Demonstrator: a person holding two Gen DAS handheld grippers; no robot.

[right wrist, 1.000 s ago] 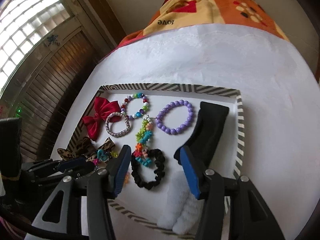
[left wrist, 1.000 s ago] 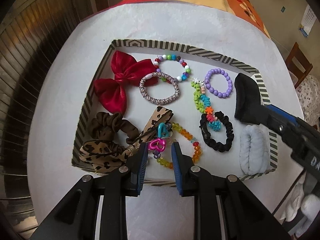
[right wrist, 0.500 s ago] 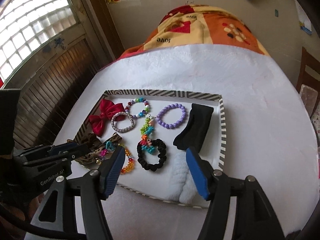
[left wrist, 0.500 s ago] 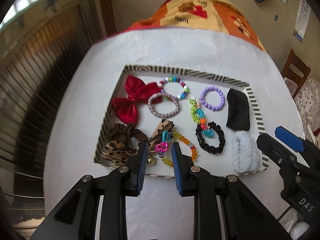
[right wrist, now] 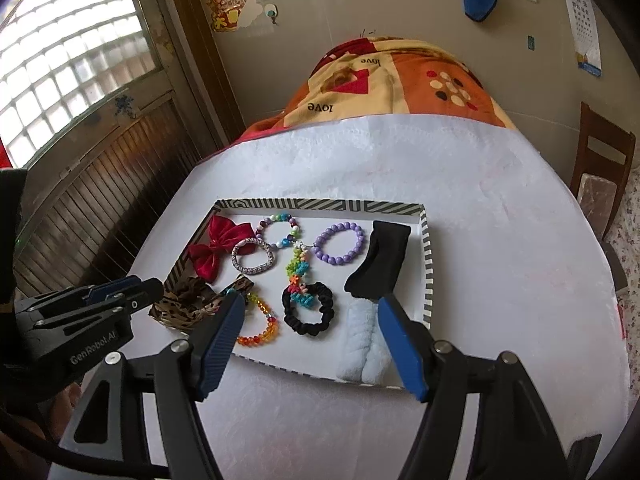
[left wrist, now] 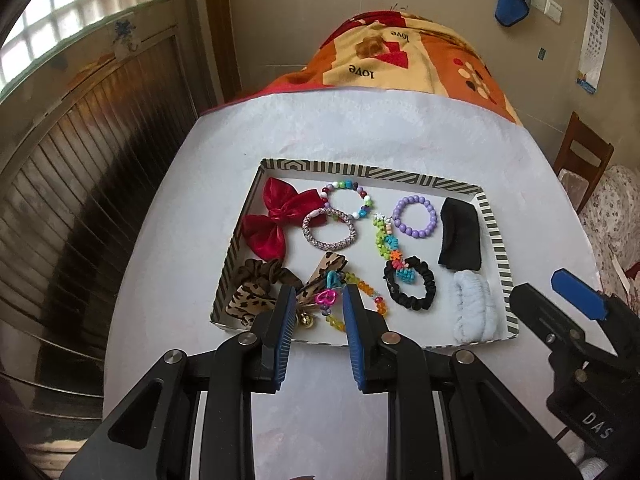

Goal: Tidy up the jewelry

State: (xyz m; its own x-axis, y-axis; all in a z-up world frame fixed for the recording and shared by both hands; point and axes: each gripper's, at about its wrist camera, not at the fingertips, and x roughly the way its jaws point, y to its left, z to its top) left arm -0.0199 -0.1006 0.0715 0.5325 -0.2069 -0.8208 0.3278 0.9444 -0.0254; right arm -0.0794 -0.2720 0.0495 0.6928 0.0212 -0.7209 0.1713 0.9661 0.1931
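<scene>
Jewelry and hair stuff is all sitting inside the striped tray (left wrist: 362,171), which is on a table with a white cloth (left wrist: 360,128).

Left wrist view: along the far side of the tray there's a red bow (left wrist: 276,220), a multicolour bead bracelet (left wrist: 348,183), a woven bracelet (left wrist: 352,228) overlapping the bow's edge, a purple bead bracelet (left wrist: 416,234) and a folded black band (left wrist: 460,236). A flower-bead strand (left wrist: 384,236) runs down the middle and its near end lies over a black scrunchie (left wrist: 428,284). A pale fluffy scrunchie (left wrist: 474,308) is in the near right corner, just below the black band. The near left corner has a brown scrunchie (left wrist: 264,272) and a leopard-print one (left wrist: 248,300). The left gripper (left wrist: 317,292) hangs over the tray's near edge with its pads a narrow gap apart, clamped on nothing. Through that gap you can see a pink heart charm (left wrist: 326,298), a little gold bell (left wrist: 307,320) and an orange bead bracelet (left wrist: 366,288) lying down in the tray. Part of the right gripper pokes in at the right edge, outside the tray.

Right wrist view: the right gripper (right wrist: 310,304) has its jaws spread wide and opening, with nothing between the pads. It's above the tray's near side, with the black scrunchie and orange bracelet showing in the gap. The left gripper (right wrist: 148,286) comes in from the left, tips over the leopard scrunchie corner, not holding anything as far as I can see.
</scene>
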